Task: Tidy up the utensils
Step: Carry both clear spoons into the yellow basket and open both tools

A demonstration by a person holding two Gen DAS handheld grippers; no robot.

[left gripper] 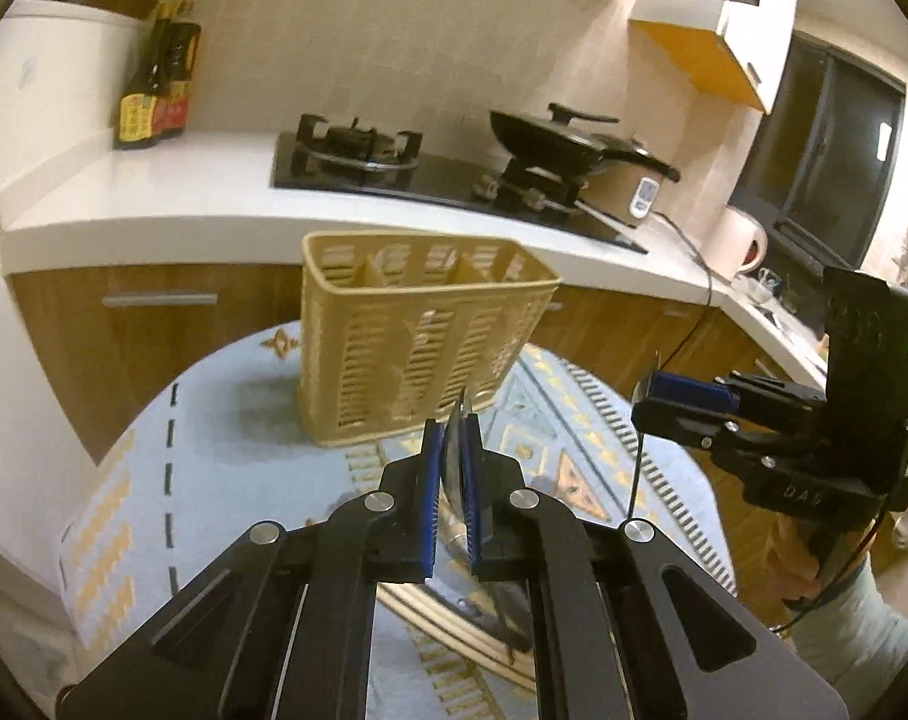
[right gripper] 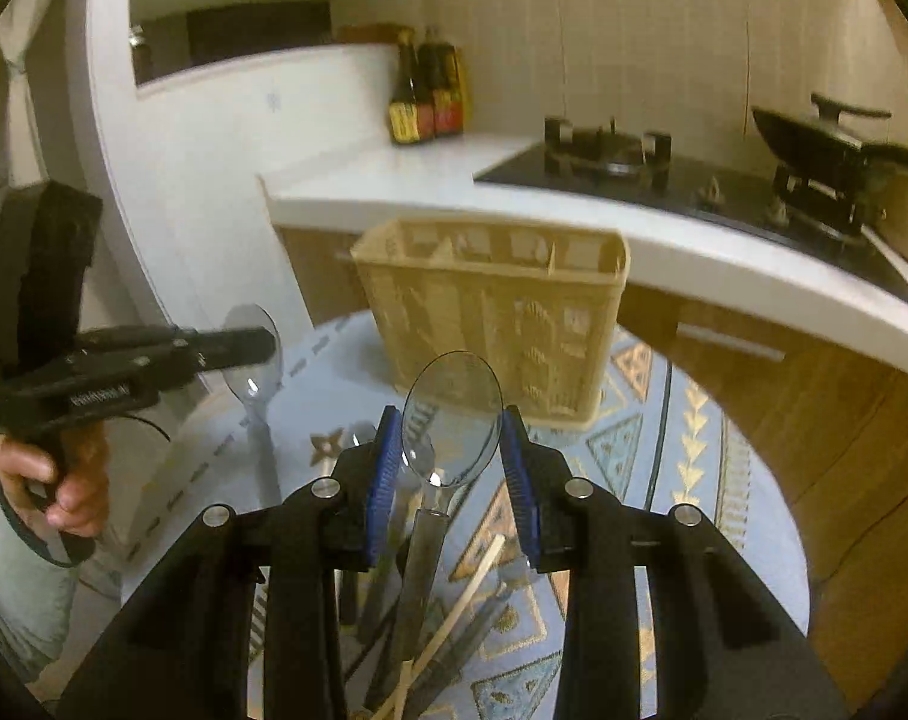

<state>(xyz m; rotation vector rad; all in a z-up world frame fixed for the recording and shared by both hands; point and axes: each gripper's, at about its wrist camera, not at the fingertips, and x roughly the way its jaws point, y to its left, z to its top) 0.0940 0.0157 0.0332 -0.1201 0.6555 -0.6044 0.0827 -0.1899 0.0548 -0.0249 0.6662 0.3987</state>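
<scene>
Right wrist: tool [right gripper: 452, 456] gripping spoon [right gripper: 454, 420].

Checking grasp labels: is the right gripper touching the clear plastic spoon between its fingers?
Touching. The right wrist view shows the clear plastic spoon bowl spanning the right gripper, its edges meeting both blue finger pads, with no gap.

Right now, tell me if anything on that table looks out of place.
The utensils lie in a loose, crossed pile on the table, not in the basket, whose slots look empty. Each gripper, left and right, grips a clear spoon.
</scene>
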